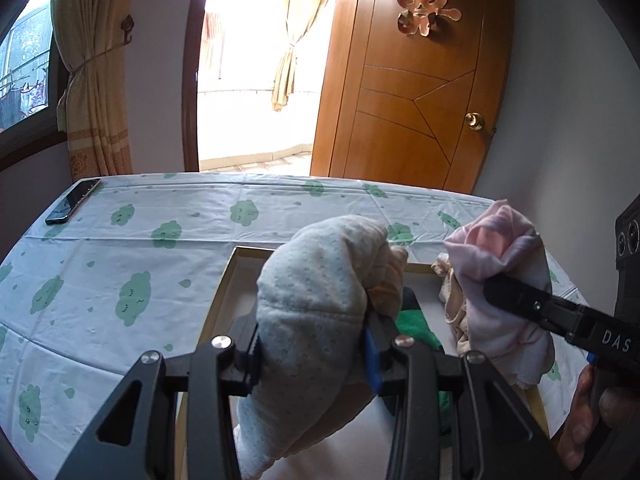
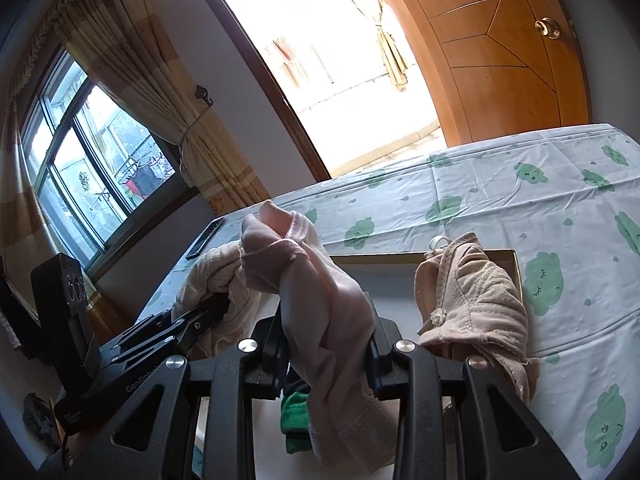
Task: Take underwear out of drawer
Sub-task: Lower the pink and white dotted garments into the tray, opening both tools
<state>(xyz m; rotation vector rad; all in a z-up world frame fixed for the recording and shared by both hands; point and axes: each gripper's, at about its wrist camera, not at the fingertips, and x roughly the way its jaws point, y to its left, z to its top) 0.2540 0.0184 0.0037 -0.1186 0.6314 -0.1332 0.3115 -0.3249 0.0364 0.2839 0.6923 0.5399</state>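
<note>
holding two bundles of underwear above the drawer (image 1: 224,280), i keep both grippers lifted over the counter (image 1: 120,240) with its cloud-print cloth. my left gripper (image 1: 312,344) is pinched on a pale dotted garment (image 1: 316,280), which stands up between its jaws as a rounded bundle and hangs down below them. my right gripper (image 2: 326,354) is pinched on a pink garment (image 2: 316,304), whose long axis runs upward and away from the jaws, with its loose end drooping below them toward the drawer floor. seen from the left wrist camera, the right gripper comes in from the right edge with that pink bundle (image 1: 504,280) level with the dotted one and just beside it, the two apart.

both garments look clear of the shallow, box-like drawer, though their tails hang over its opening. a beige padded garment (image 2: 472,292) lies draped over the drawer's right rim (image 2: 516,268), nearer my right gripper, and a green cloth (image 1: 416,324) stays inside, below and between the two grippers. open cloth lies to the left of the drawer for the left hand and to the right for the right hand, so i judge the coming move is outward, each bundle to its own side. a dark phone (image 1: 72,202) rests at the far left corner, well apart.
</note>
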